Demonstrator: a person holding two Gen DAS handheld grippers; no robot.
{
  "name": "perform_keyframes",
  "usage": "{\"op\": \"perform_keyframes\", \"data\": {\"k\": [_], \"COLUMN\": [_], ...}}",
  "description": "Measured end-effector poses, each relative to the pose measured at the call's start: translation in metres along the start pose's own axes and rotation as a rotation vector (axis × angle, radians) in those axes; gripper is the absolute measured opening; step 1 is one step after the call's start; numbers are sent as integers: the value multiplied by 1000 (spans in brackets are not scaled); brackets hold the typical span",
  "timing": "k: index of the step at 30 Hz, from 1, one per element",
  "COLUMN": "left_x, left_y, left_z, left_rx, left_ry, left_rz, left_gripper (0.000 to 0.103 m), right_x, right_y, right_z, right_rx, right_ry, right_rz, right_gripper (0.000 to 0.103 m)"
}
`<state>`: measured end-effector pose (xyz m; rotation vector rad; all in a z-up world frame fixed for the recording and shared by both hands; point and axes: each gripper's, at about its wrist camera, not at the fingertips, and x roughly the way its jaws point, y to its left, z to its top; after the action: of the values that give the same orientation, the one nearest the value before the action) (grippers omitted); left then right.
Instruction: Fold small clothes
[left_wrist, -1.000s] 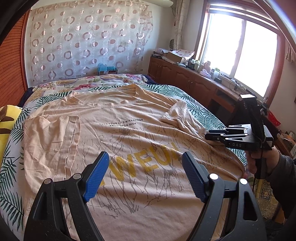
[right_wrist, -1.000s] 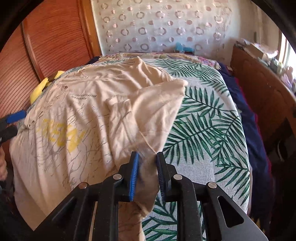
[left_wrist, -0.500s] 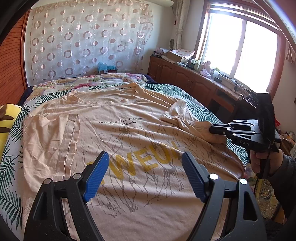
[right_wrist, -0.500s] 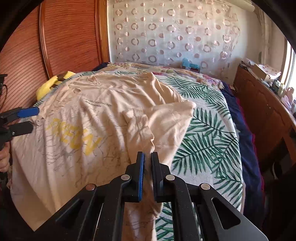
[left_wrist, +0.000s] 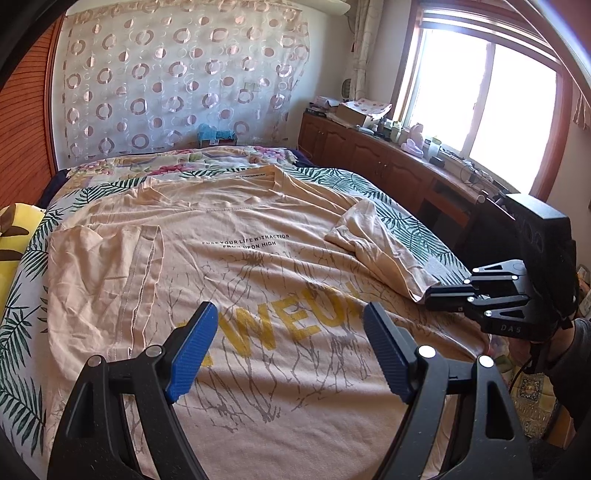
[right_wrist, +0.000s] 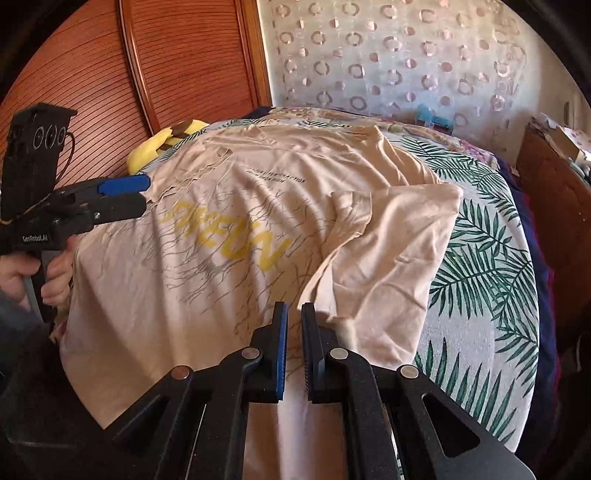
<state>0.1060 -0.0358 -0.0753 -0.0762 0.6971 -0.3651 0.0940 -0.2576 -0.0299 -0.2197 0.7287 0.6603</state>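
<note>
Both tongs angled downward, one spread, one nearly closed

The left tongs (left_wrist: 286, 350) stand wide apart with nothing between the blue pads. The right tongs (right_wrist: 293, 350) show only a narrow slit between their pads. A hand (right_wrist: 22, 273) grips the left handle.

Daylight pours in through the window (left_wrist: 491, 99) on the right of the left wrist view, blown out to white, no detail in the panes. It lands warm on the peach T-shirt (left_wrist: 258, 288) ahead of the fingers, creases throwing soft shadows. In the right wrist view the shirt (right_wrist: 229, 258) is sunlit in front of the fingertips and shaded near the bottom. Both views sharp at centre, bent hard at the rims, black vignette in the corners.
</note>
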Motion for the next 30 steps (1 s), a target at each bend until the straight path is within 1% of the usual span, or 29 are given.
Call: {"op": "perform_keyframes", "data": {"k": [3, 5, 6, 7, 9, 12, 14, 16, 18, 21, 22, 23, 24, 25, 28, 30], "left_x": [-1, -3, -4, -5, -8, -11, -12, -12, -12, -11, -11, -12, -12, -12, -11, -12], "left_y": [0, 1, 2, 2, 4, 6, 8, 11, 13, 17, 18, 20, 22, 23, 24, 25], "left_z": [0, 1, 1, 1, 2, 1, 0, -2, -4, -7, -8, -9, -9, -9, -9, -10], "left_rx": [1, 1, 0, -1, -2, -3, -5, -7, -10, -20, -22, -26, -30, -32, -35, -36], "left_ry": [-3, -6, -8, -10, -13, -14, -14, -10, -6, -3, -2, -1, -2, -2, 0, -2], "left_rz": [2, 4, 5, 7, 11, 16, 18, 21, 26, 28, 30, 32, 31, 30, 33, 33], "left_gripper": [82, 82, 82, 82, 82, 82, 82, 82, 82, 82, 82, 82, 82, 82, 82, 82], "right_x": [-2, 1, 4, 9, 24, 54, 71, 85, 99, 106, 107, 107, 106, 107, 108, 105], "right_y": [-9, -20, -26, -32, -44, -55, -52, -48, -47, -48, -48, -46, -44, -39, -22, -11], "right_z": [9, 19, 25, 30, 43, 59, 70, 79, 85, 94, 96, 97, 99, 99, 103, 105], "right_rx": [24, 61, 83, 101, 136, 178, 156, 118, 98, 109, 115, 116, 110, 100, 64, 47], "right_ry": [-32, -55, -60, -64, -57, 13, 41, 65, 94, 95, 95, 94, 92, 91, 86, 76], "right_rz": [-27, -42, -44, -45, -46, -34, -32, -64, -118, -123, -119, -112, -93, -62, 32, 100], "right_gripper": [13, 24, 39, 49, 49, 49, 49, 48, 47, 47, 45, 40, 25, 18, 14, 14]}}
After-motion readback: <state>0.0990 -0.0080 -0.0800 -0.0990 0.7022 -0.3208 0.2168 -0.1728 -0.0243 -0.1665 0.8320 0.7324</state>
